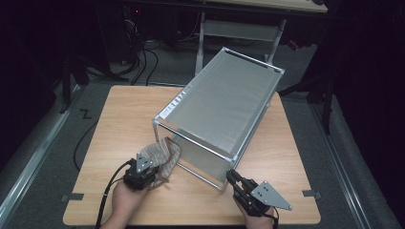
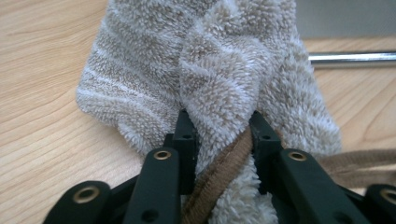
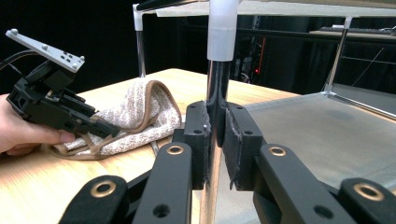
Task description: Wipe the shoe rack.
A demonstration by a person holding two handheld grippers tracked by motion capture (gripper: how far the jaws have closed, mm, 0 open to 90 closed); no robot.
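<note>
A beige towel (image 1: 162,155) with a brown hem was seen lying crumpled on the wooden table (image 1: 124,124), at the near left corner of a metal-framed rack (image 1: 224,109) with grey mesh shelves. The left gripper (image 1: 152,172) was held low at the towel's near edge. In the left gripper view, a raised fold of the towel (image 2: 219,79) was caught between the two black jaws, the pads being pressed against the pile on either side, and the brown hem (image 2: 219,179) was seen running diagonally through the gap between them. The rest of the cloth was spread on the wood beyond the fingertips, with a chrome bar (image 2: 352,57) of the rack lying just behind it. Only one moment was shown, so whether the jaws were moving could not be told.

The right gripper (image 1: 232,177) was placed at the rack's near corner. In the right gripper view, its jaws were closed on the upright chrome post (image 3: 215,100), the worn pads (image 3: 204,140) being pressed against both sides of it below a white plastic sleeve (image 3: 222,30). From that view the towel (image 3: 135,119) was seen well to the left of the post, with the left gripper (image 3: 105,129) gripping its edge and a hand (image 3: 21,126) behind it.
</note>
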